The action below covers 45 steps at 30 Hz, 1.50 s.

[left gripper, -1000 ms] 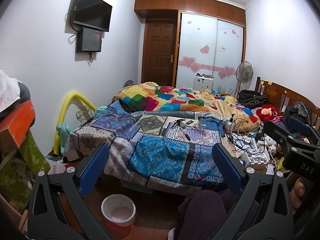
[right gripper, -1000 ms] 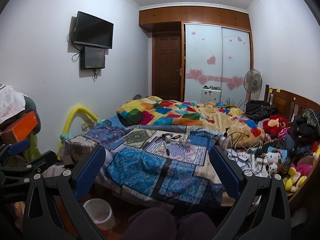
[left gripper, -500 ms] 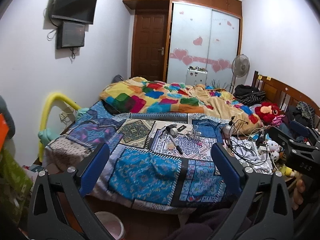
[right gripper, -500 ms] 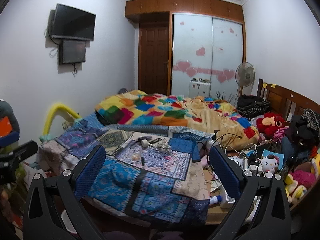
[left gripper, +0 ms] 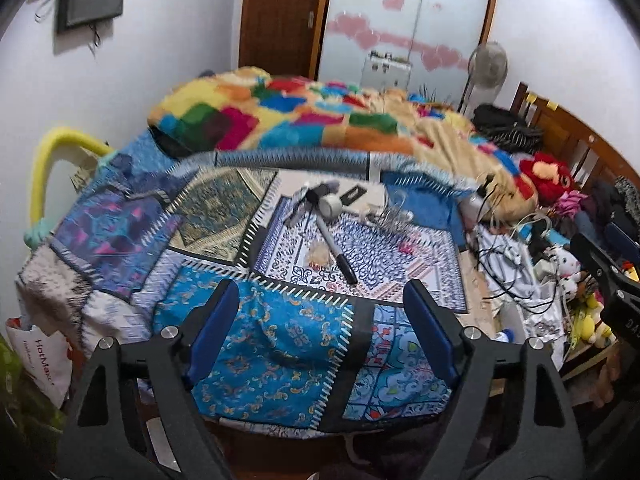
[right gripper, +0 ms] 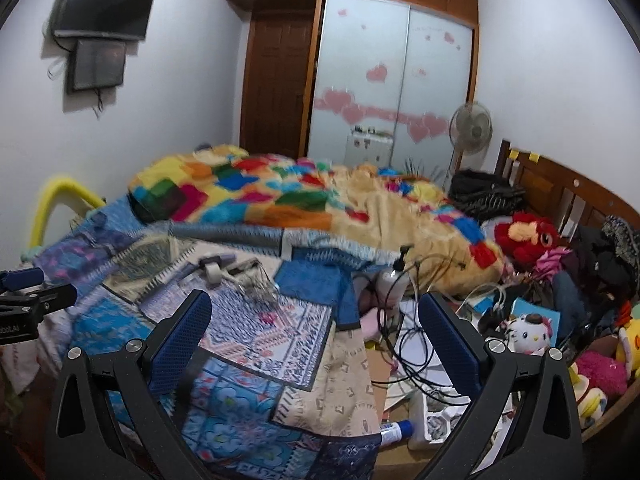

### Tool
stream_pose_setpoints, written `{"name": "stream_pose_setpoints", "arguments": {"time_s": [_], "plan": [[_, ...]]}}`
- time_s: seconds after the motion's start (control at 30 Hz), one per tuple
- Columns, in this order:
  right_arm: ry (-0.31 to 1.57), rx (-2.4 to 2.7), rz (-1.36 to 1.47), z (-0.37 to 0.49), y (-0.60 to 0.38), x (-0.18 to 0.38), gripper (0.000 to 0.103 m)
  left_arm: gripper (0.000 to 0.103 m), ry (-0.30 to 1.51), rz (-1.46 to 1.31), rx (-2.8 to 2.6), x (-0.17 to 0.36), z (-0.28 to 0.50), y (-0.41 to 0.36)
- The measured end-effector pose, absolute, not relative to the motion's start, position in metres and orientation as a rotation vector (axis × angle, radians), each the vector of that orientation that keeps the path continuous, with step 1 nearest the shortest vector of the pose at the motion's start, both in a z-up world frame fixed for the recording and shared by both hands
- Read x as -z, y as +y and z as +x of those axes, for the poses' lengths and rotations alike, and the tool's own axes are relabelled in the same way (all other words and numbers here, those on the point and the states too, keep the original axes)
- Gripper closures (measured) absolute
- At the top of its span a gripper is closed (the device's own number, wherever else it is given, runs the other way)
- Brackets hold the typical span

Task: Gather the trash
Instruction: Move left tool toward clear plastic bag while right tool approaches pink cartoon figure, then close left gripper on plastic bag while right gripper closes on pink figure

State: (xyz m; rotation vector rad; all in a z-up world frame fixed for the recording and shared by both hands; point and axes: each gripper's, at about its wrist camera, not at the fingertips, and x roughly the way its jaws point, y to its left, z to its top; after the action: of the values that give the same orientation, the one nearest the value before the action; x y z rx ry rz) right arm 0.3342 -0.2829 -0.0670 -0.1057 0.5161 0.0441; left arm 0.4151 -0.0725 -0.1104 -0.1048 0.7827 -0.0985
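Small litter lies on the patchwork quilt [left gripper: 280,344]: a crumpled clear wrapper [left gripper: 320,254], a pink scrap [left gripper: 406,249] and a clear plastic piece [left gripper: 394,216], beside a tape roll [left gripper: 332,205] and a black marker [left gripper: 338,252]. My left gripper [left gripper: 320,292] hovers over the quilt's near edge, short of the litter, its jaws closing with nothing between them. My right gripper [right gripper: 316,304] stands open over the quilt's right side and holds nothing. The clear plastic piece [right gripper: 256,286] and pink scrap [right gripper: 266,316] lie just beyond its left finger. Each gripper shows at the edge of the other's view.
Tangled cables [right gripper: 404,344] and plush toys [right gripper: 524,330] crowd the bed's right side by the wooden headboard [right gripper: 560,196]. A colourful blanket [left gripper: 304,120] is heaped behind. A white shopping bag [left gripper: 36,352] and a yellow foam tube [left gripper: 48,160] stand at the left.
Both views have closed in on the bed and tilted down. The floor bin and orange box have left the views. The left gripper's pads stand closer together than before.
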Motion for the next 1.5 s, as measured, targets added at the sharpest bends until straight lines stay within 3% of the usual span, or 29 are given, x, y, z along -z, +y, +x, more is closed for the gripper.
{"name": "stream_pose_setpoints", "arguments": {"time_s": [0.27,0.43,0.63,0.87,0.93,1.0,1.07,1.1,1.5], "plan": [[0.723,-0.153,-0.017,0.409,-0.293,0.131,0.004,0.019,0.869,-0.081,0.107,0.172,0.478,-0.082],[0.875,-0.245,0.089,0.458,-0.296,0.177,0.028,0.02,0.912,-0.097,0.129,0.206,0.516,-0.084],[0.953,-0.294,0.12,0.497,-0.288,0.213,0.051,0.04,0.938,-0.102,0.154,0.233,0.551,-0.087],[0.976,-0.298,0.104,0.528,-0.275,0.236,0.062,0.05,0.959,-0.124,0.162,0.256,0.573,-0.088],[0.979,-0.293,0.082,0.531,-0.269,0.242,0.071,0.056,0.953,-0.134,0.173,0.26,0.575,-0.09],[0.958,-0.272,0.048,0.531,-0.262,0.244,0.071,0.061,0.933,-0.139,0.18,0.262,0.574,-0.09],[0.941,-0.258,0.017,0.53,-0.256,0.245,0.071,0.072,0.925,-0.144,0.173,0.263,0.572,-0.09],[0.937,-0.252,-0.004,0.53,-0.254,0.245,0.077,0.072,0.923,-0.15,0.171,0.263,0.572,-0.09],[0.973,-0.268,0.06,0.513,-0.265,0.223,0.077,0.074,0.911,-0.151,0.188,0.222,0.538,-0.09]]}}
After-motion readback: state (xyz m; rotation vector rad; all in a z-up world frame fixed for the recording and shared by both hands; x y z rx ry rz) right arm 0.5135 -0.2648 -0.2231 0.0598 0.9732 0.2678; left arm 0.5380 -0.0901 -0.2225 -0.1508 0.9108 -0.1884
